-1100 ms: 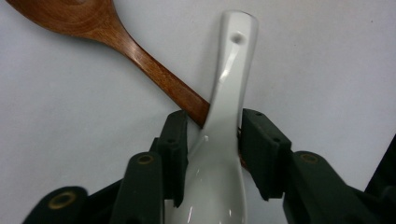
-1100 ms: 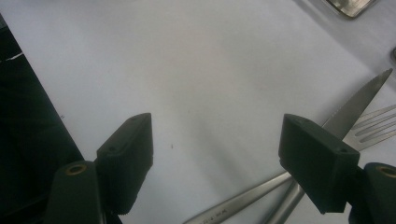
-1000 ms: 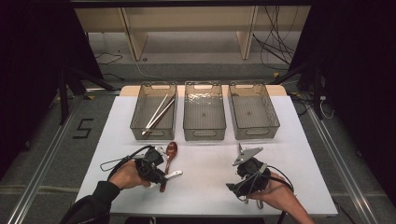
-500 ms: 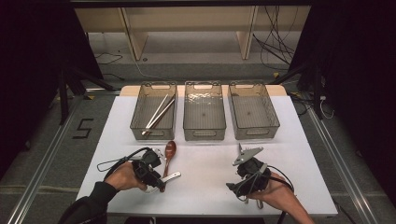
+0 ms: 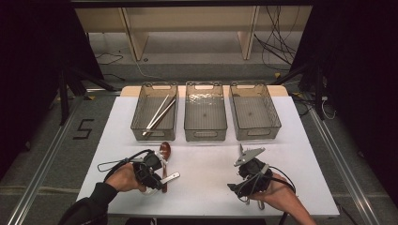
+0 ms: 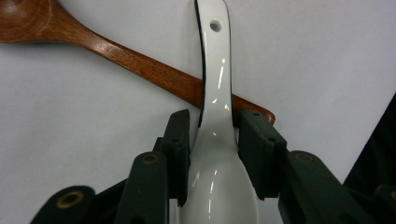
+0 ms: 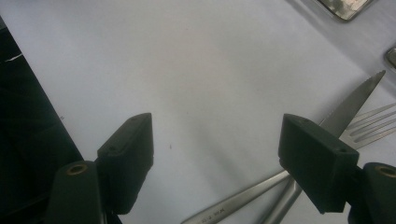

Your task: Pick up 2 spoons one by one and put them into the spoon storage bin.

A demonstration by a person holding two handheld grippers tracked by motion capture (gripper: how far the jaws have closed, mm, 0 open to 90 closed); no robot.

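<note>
Left gripper (image 6: 212, 140) is closing its jaws on the white spoon (image 6: 215, 93); right gripper (image 7: 217, 154) is gaping wide, holding nothing.

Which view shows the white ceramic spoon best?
The left gripper view: the white spoon runs up between the left gripper, crossing the wooden spoon. The high view gives just its handle.

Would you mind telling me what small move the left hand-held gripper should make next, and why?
Probably close a little more, then lift. The left hand-held gripper straddles the white ceramic spoon, whose handle lies across the wooden spoon; a firm grip should avoid dragging it.
</note>
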